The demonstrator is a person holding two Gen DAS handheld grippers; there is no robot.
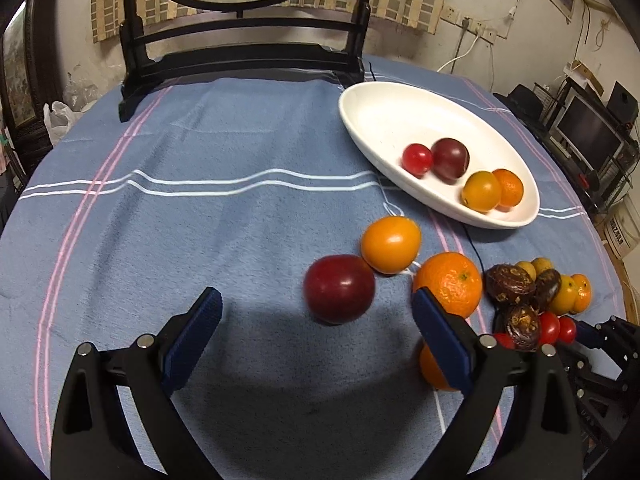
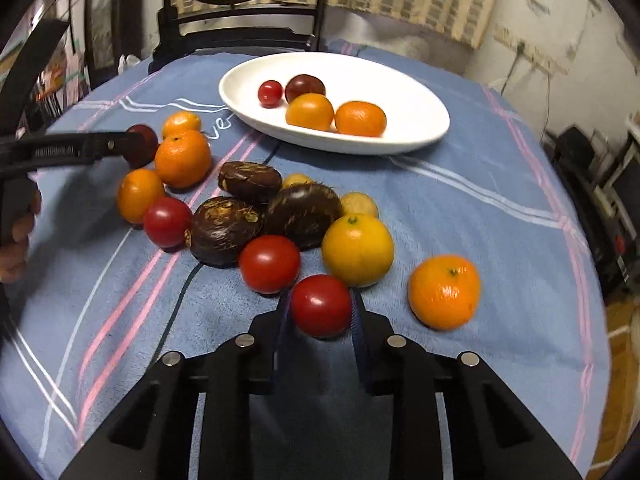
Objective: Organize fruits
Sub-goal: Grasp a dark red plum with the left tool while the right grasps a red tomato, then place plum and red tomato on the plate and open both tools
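My right gripper is shut on a red cherry tomato at the near edge of a fruit pile on the blue cloth. My left gripper stands open; a dark red plum lies between its fingertips, untouched. A yellow-orange fruit and a tangerine lie just beyond the plum. The white oval dish at the far right holds a small tomato, a dark plum, a yellow-orange fruit and a tangerine. In the right wrist view the dish lies straight ahead.
The pile has brown rough-skinned fruits, red tomatoes, a yellow citrus and a lone tangerine. A dark wooden mirror stand rises at the table's far side. A thin black cable crosses the cloth.
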